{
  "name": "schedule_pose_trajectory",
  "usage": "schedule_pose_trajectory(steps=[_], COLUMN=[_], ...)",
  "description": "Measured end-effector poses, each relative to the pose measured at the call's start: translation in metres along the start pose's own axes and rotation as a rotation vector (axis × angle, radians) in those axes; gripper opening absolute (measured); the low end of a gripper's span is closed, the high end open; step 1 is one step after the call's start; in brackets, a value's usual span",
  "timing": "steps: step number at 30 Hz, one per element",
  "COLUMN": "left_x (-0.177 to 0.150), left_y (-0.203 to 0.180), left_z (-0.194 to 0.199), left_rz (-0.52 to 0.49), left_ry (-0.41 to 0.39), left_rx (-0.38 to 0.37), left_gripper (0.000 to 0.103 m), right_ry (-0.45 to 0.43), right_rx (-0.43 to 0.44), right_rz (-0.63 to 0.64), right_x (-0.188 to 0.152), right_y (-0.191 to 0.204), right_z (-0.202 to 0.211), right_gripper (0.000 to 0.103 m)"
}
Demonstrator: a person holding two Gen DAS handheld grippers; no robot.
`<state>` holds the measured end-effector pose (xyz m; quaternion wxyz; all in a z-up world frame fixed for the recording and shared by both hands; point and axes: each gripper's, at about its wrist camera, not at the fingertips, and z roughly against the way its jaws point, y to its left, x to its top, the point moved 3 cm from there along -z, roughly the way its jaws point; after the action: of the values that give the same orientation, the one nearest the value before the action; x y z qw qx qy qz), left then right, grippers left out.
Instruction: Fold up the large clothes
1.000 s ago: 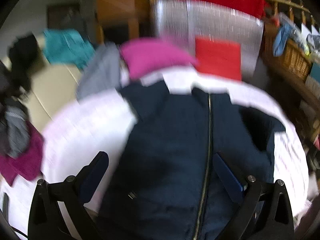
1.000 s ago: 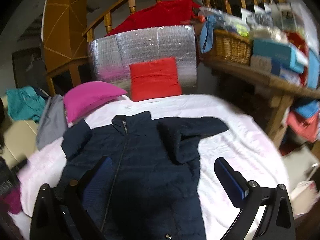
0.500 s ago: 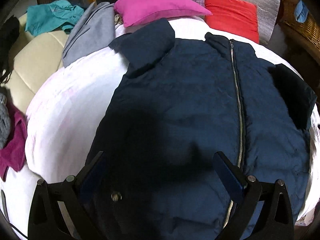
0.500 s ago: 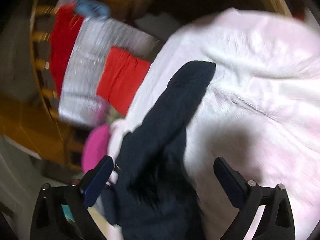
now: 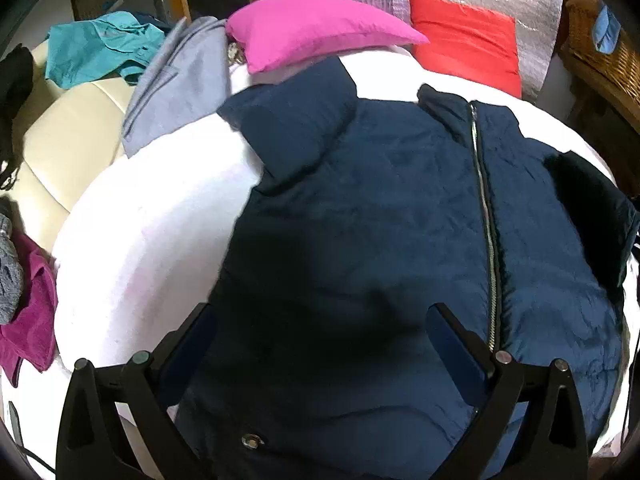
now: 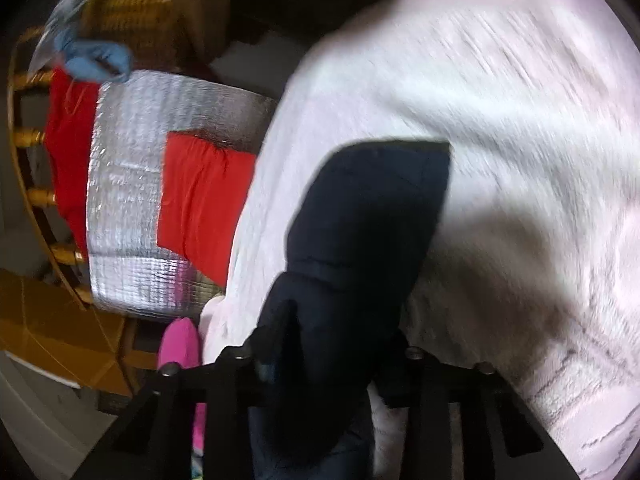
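Note:
A navy zip-up jacket (image 5: 380, 220) lies front-up on the white bed cover (image 5: 152, 240), its silver zipper (image 5: 486, 220) running down the middle. One sleeve (image 5: 296, 120) is folded near the pink pillow. My left gripper (image 5: 320, 312) hovers open over the jacket's lower body, and nothing is between its fingers. In the right wrist view, which is rolled sideways, my right gripper (image 6: 340, 320) is closing its jaws on the jacket's other sleeve (image 6: 372, 208). The dark cloth is pinched between the fingers, and the sleeve's cuff end lies on the bed cover (image 6: 520, 120).
A pink pillow (image 5: 316, 32) and a red cushion (image 5: 464, 44) sit at the head of the bed before a silver foil panel (image 6: 132, 184). Grey (image 5: 180, 84) and teal (image 5: 100, 48) garments lie on a cream sofa (image 5: 60, 140) at left. A wicker basket (image 5: 600, 52) stands at right.
My left gripper has sunk closer over the jacket. My right gripper rolled sideways, dropped to the sleeve, and its jaws went from wide open to closed round the cloth.

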<state>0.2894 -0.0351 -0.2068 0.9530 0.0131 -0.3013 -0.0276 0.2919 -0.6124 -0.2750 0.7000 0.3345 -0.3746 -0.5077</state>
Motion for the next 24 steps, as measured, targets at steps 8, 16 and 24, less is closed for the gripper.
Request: schedule_pose_trajectory(steps=[8, 16, 24], left_x=[-0.001, -0.011, -0.013], left_y=[0.038, 0.075, 0.088], left_z=[0.021, 0.041, 0.051], left_rz=[0.067, 0.117, 0.121], left_ry=[-0.049, -0.077, -0.103], left_rx=[0.005, 0.012, 0.023], left_gripper=[0.103, 0.103, 0.103], right_ry=[-0.023, 0.209, 0.478], right_rx=[0.126, 0.271, 0.297], right_rz=[0.422, 0.604, 0.518], right_x=[-0.058, -0.195, -0.294], right_y=[0.128, 0.207, 0.191], right_z=[0.041, 0.018, -0.015], right_gripper=[0.031, 0.031, 0.082])
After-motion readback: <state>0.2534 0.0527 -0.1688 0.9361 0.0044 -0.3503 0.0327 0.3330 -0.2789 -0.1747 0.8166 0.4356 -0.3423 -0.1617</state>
